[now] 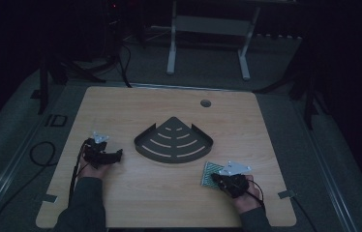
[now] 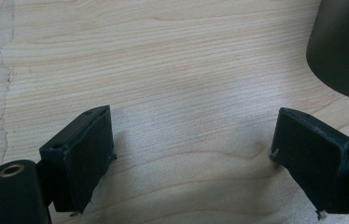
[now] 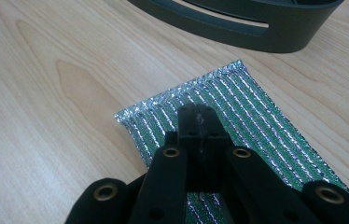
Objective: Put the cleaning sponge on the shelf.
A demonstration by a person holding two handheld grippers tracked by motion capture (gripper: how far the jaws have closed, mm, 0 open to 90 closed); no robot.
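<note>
We wear dark long sleeves (image 1: 84,205) on both forearms. Our left black two-jaw gripper (image 2: 191,158) has blocky matte jaws with small screw holes and a brass-ringed pivot. Our right black two-jaw gripper (image 3: 198,116) shows four brass-ringed pivots on its linkage arms. Each carries a grey three-cornered plate (image 1: 233,168) and trails a thin black cable (image 1: 75,169).

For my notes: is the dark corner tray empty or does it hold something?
Empty. In the high view the tray shows just its bare slotted floor; the green pad lies outside it.

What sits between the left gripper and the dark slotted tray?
Nothing: bare wood separates the left gripper from the tray, as the high view shows.
</note>
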